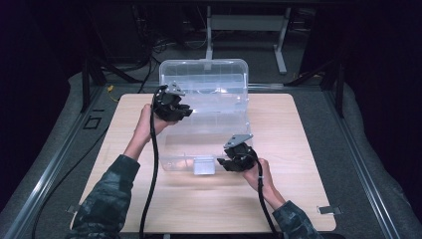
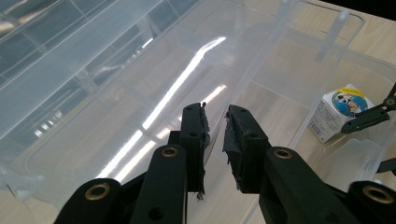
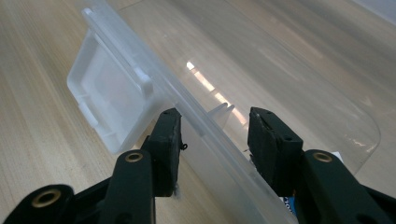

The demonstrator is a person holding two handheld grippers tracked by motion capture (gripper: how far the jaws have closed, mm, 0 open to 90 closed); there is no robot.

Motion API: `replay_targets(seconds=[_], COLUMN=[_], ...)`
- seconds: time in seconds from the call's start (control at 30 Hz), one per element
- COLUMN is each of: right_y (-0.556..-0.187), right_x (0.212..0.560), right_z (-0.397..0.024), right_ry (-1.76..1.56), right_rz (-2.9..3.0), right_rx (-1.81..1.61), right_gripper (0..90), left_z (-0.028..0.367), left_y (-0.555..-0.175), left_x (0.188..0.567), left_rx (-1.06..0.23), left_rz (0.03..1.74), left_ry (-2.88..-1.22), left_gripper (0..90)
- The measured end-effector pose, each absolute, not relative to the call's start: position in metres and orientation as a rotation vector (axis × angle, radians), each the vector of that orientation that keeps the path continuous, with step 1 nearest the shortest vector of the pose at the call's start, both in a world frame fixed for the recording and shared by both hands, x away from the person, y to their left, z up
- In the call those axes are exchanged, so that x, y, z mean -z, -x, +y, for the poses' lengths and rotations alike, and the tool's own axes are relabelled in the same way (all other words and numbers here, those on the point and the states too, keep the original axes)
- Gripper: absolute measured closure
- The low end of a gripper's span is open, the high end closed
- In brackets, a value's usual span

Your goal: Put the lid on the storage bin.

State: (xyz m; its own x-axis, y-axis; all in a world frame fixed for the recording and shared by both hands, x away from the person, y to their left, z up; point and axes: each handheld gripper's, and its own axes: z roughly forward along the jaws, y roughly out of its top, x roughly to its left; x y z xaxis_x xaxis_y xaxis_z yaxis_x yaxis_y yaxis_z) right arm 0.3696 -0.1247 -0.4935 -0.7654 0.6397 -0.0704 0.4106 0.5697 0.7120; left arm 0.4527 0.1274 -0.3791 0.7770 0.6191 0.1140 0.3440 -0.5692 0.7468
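wooden surface (image 1: 308, 149) under the clear bin (image 1: 209, 124): my left hand-held gripper (image 1: 171, 105) clenches its left wall, my right hand-held gripper (image 1: 238, 158) straddles the near rim unclenched.

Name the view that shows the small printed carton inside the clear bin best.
The left gripper view: the carton lies seen through the bin wall, its round picture label facing the camera. The right gripper view catches just a blue corner at the bottom edge. In the high view it is too faint to tell.
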Motion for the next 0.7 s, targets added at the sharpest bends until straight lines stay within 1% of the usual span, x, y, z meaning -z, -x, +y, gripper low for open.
replay_targets(seconds=[0.13,0.5,0.7], right_y=[-0.37,-0.369,-0.369], right_x=[0.494,0.494,0.494], right_z=[-0.125,-0.124,-0.123], right_ry=[-0.86,-0.854,-0.851], right_rz=[2.486,2.489,2.488], right_rx=[-1.006,-1.003,-0.999], right_gripper=[54.9,54.8,54.6], left_z=[0.127,0.126,0.129], left_y=[-0.445,-0.434,-0.426], left_x=[0.38,0.386,0.392], left_rx=[-0.516,-0.555,-0.573], left_rz=[0.722,0.742,0.747], left_ry=[-2.226,-2.179,-2.115], left_gripper=[76.0,75.0,74.1])
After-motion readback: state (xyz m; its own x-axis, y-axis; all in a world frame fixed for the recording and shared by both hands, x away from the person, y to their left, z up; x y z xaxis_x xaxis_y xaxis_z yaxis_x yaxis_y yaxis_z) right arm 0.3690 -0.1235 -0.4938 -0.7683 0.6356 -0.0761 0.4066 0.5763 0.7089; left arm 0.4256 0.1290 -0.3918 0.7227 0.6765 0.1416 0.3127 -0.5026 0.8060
